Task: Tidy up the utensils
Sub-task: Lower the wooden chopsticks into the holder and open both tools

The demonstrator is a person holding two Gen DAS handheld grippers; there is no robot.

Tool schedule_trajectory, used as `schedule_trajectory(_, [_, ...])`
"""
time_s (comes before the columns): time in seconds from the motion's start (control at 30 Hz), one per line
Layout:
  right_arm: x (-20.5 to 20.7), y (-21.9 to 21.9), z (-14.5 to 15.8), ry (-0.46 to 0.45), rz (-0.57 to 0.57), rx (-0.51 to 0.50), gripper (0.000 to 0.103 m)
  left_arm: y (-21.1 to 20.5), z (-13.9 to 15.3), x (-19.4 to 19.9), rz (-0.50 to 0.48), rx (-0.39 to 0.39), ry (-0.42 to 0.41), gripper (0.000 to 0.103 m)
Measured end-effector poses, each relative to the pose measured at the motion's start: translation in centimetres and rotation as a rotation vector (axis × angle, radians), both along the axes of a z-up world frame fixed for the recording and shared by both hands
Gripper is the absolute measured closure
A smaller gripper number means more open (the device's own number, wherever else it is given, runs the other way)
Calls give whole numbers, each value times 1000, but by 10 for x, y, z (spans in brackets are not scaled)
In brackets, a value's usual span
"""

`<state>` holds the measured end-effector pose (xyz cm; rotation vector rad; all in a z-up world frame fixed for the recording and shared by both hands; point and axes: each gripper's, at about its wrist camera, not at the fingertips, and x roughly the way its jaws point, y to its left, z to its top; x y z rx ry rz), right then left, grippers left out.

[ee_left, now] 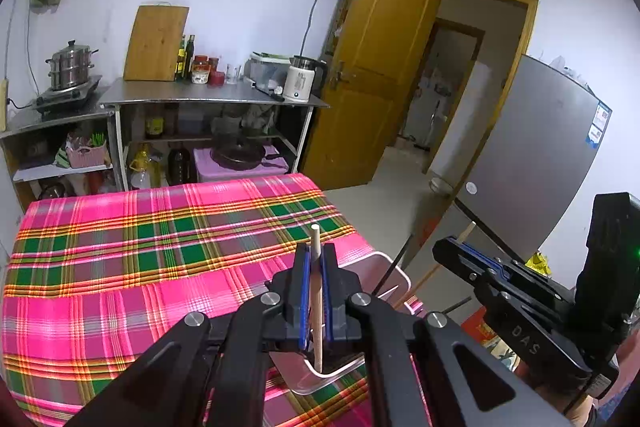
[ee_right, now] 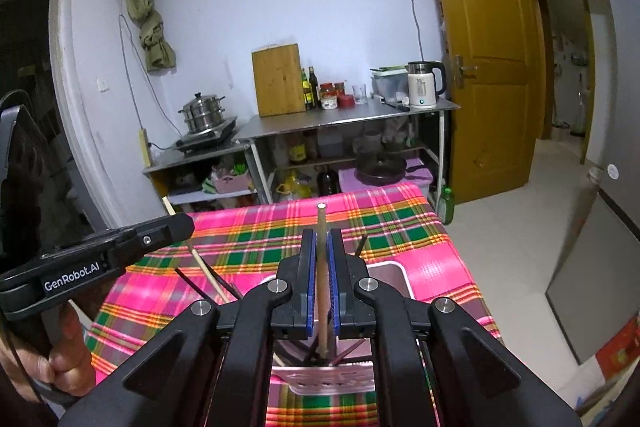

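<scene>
My left gripper (ee_left: 315,259) is shut on a pale wooden chopstick (ee_left: 316,247) that stands upright, its lower end inside a pink utensil holder (ee_left: 394,273) on the plaid tablecloth (ee_left: 140,267). My right gripper (ee_right: 321,247) is shut on a brown wooden chopstick (ee_right: 321,223), also upright over the same pink holder (ee_right: 386,273). Several dark chopsticks (ee_right: 362,245) stick out of the holder. The right gripper also shows at the right of the left wrist view (ee_left: 444,247), and the left gripper at the left of the right wrist view (ee_right: 180,223).
Behind the table stand steel kitchen shelves (ee_left: 208,99) with a steamer pot (ee_left: 72,67), cutting board (ee_left: 156,43), bottles and a kettle (ee_left: 300,79). An open wooden door (ee_left: 380,67) and a grey fridge (ee_left: 532,155) are to the right.
</scene>
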<state>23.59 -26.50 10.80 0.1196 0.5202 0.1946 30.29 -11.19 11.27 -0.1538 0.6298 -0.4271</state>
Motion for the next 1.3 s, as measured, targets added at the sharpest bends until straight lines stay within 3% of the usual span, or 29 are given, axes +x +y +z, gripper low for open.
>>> schedule_trajectory(0.47, [12,5,-36,103,41,-16,97,2,-31,1,-19,22,56,97])
schedule_trajectory(0.97, [-27,4,-5,39,28,0,88,36,7,-44,24,3,-29,96])
schedule_trajectory(1.3, [-64,18,-9,32,72,19,88,67,-16,-81,71,18,-1,96])
